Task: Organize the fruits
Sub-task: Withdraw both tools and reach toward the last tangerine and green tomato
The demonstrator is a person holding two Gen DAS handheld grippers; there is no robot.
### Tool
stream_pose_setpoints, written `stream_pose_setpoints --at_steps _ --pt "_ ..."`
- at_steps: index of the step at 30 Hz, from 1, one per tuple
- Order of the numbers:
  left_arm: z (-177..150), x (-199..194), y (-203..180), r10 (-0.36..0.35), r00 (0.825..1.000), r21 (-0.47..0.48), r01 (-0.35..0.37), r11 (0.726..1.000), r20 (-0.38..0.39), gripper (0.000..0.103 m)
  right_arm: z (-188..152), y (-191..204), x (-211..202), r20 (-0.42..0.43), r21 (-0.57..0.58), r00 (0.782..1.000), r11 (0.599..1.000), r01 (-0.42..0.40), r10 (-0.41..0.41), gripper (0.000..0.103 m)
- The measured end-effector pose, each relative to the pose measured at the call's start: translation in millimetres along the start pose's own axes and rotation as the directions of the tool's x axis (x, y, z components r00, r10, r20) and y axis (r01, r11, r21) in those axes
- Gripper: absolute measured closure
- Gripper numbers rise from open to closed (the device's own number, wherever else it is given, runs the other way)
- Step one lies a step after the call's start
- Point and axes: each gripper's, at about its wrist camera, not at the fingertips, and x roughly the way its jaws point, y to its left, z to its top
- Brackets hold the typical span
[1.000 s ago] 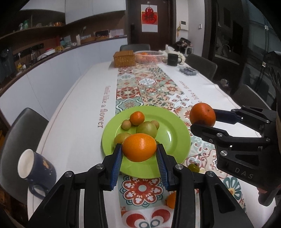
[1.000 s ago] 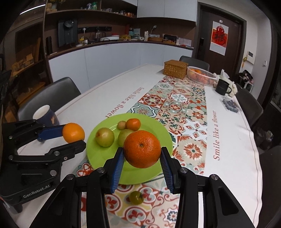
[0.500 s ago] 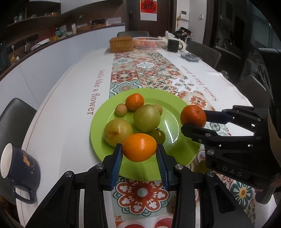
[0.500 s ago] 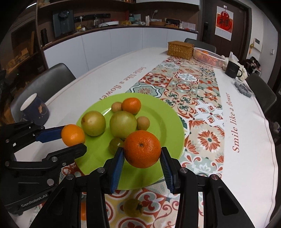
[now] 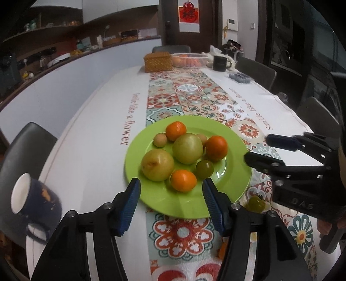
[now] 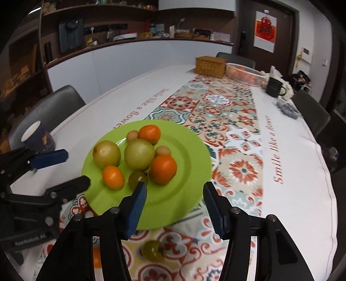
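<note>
Left wrist view: the left gripper [image 5: 172,192] has just been opening, jaws apart and holding nothing; an orange [image 5: 183,180] lies beyond them on the green plate [image 5: 235,181].

Right wrist view: the right gripper [image 6: 175,201] has likewise just been opening, empty over the plate's near rim; a bigger orange [image 6: 163,169] rests among the fruit

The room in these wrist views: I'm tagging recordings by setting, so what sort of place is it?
Probably a home kitchen-dining room: a long dining table with chairs around it, a counter crowded with small appliances, and cabinets above.
</note>
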Motion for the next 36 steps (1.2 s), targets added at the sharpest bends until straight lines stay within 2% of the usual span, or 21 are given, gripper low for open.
stream_pose_setpoints --at_steps 7,12,15,23,30,36 --pt "-4.9 -38.1 -5.5 0.035 0.998 0.002 -0.035 0.999 0.052 0.036 -15.0 2.0 -40.9 0.056 0.019 0.998 1.000 0.009 -0.010 0.044" --pt "-11.3 -68.6 -11.8 0.025 0.995 -0.009 -0.024 1.000 0.092 0.032 -23.6 6.0 -73.2 0.103 0.023 0.995 1.000 -0.005 0.003 0.044" --pt "-15.3 -83.4 -15.4 0.028 0.994 -0.015 -0.027 1.000 0.104 0.032 -30.1 8.0 -91.8 0.129 0.026 0.992 1.000 -0.002 -0.001 0.041" --pt "-29.5 -119.9 -32.2 0.040 0.989 -0.007 -0.039 0.999 0.142 0.028 -46.3 10.5 -126.2 0.162 0.018 0.987 1.000 -0.004 0.001 0.040" --pt "-42.5 -131.8 -43.4 0.041 0.989 0.001 -0.041 0.999 0.139 0.027 -62.1 11.5 -140.4 0.160 0.000 0.987 1.000 -0.006 0.006 0.040" --pt "-53.8 -127.9 -50.8 0.046 0.990 0.015 -0.048 0.999 0.135 0.026 -70.1 11.1 -136.0 0.139 -0.036 0.990 0.999 -0.005 0.010 0.040"
